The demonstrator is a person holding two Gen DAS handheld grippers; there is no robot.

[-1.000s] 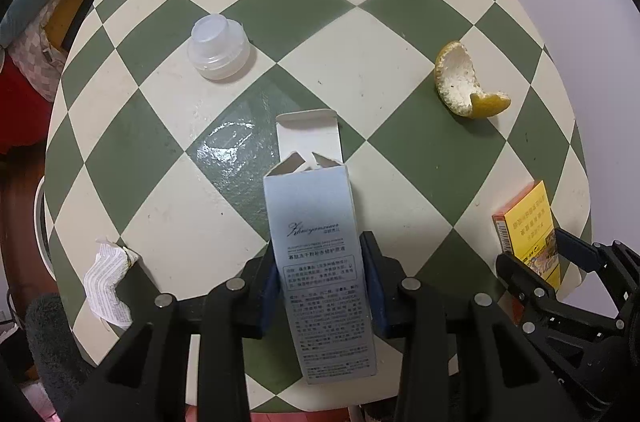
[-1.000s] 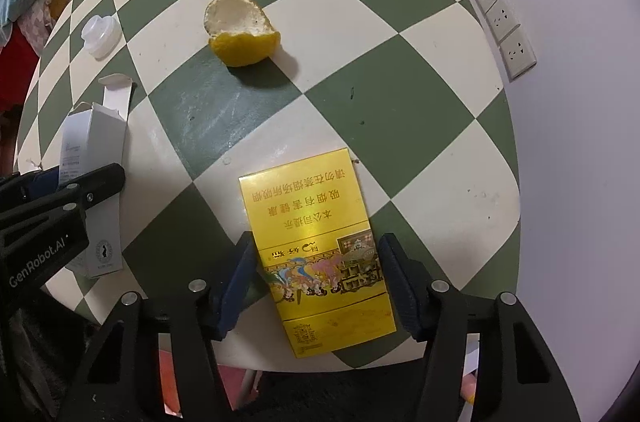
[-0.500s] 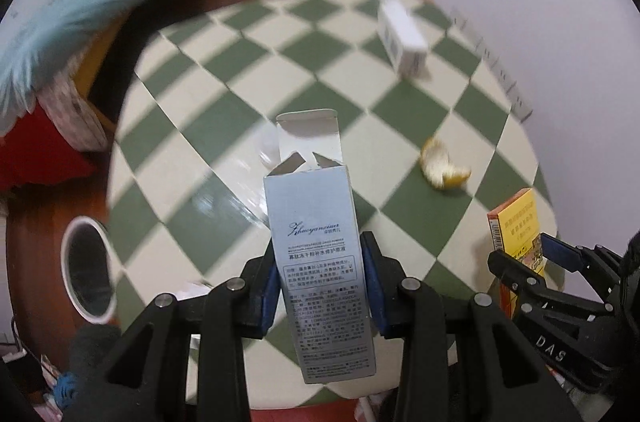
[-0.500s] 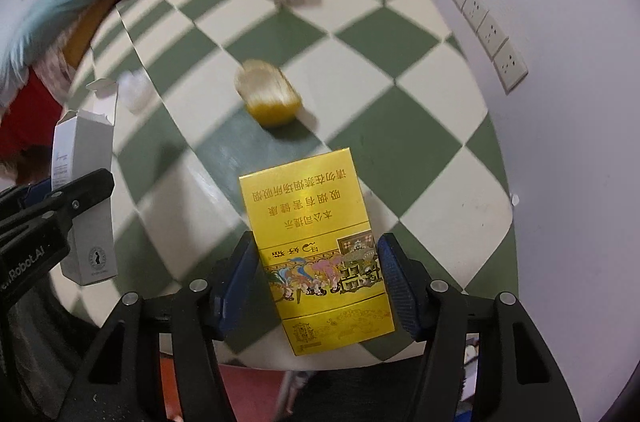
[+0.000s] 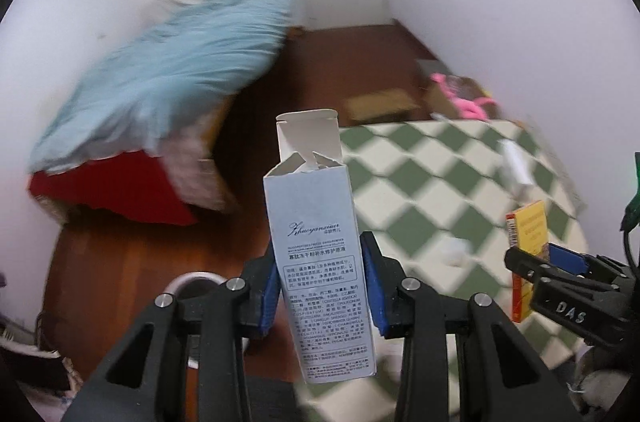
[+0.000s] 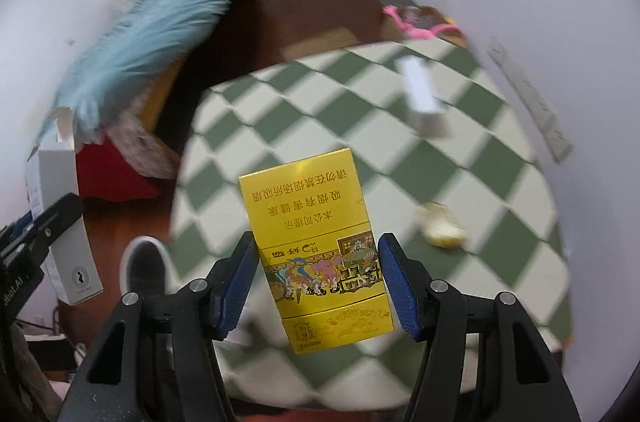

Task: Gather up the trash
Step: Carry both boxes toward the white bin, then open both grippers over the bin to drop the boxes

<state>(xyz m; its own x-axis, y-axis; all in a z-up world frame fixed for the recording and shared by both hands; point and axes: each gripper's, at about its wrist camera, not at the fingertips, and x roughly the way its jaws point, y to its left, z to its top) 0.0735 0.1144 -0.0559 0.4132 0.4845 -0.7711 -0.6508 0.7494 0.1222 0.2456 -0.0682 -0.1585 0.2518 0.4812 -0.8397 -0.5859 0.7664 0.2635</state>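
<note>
Pale-blue carton [image 5: 320, 254] clamped by left gripper [image 5: 322, 288], yellow pack [image 6: 316, 250] by right gripper [image 6: 316, 288]; both held beside bin [image 6: 146, 268]. Transport step judged underway; release over bin required next.

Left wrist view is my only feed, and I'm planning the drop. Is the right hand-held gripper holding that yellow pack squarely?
Observer: Yes. The right hand-held gripper clamps the yellow cigarette pack by its two long edges, with the printed face toward its camera.
Operator: Is there any trash on the table that I can't make out?
Observer: An orange peel lies on the checkered table, to the right of the held pack.
Operator: Where's the bin? My gripper hides most of it.
Observer: The white-rimmed bin stands on the floor by the table's left edge. In the right wrist view it shows between the held white carton and the pack.
</note>
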